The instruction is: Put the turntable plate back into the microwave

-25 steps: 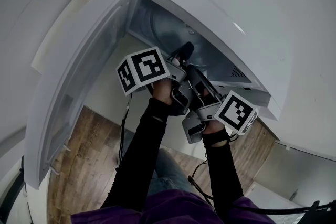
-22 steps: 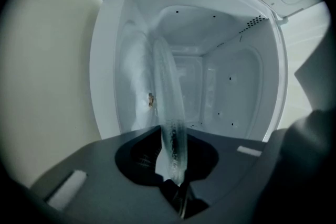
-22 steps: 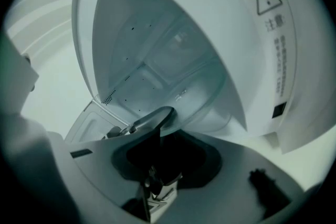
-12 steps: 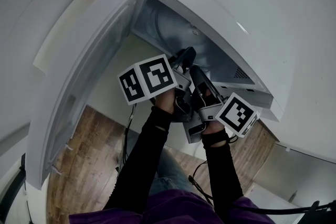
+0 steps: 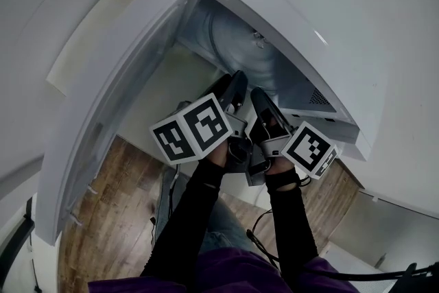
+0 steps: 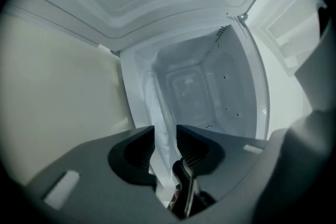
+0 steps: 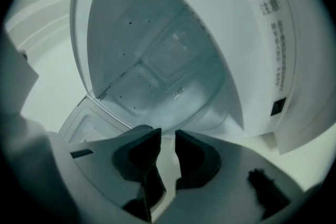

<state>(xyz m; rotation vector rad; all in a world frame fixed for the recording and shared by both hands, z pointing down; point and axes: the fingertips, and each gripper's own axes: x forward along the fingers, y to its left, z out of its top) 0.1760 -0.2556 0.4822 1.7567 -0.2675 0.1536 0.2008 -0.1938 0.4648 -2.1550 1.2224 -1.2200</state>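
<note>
Plate at the microwave's mouth, your left gripper letting go
Your left gripper (image 6: 165, 136) is opening, and the thin edge of the turntable plate (image 6: 159, 107) runs between its jaws without being pinched. Your right gripper (image 7: 167, 139), just beside it, looks pinched on the plate's near edge, so that hand is likely the one to push with. From both grippers the plate reaches straight ahead into the open microwave (image 5: 295, 3), so I think it wants to go forward and down onto the floor inside
</note>
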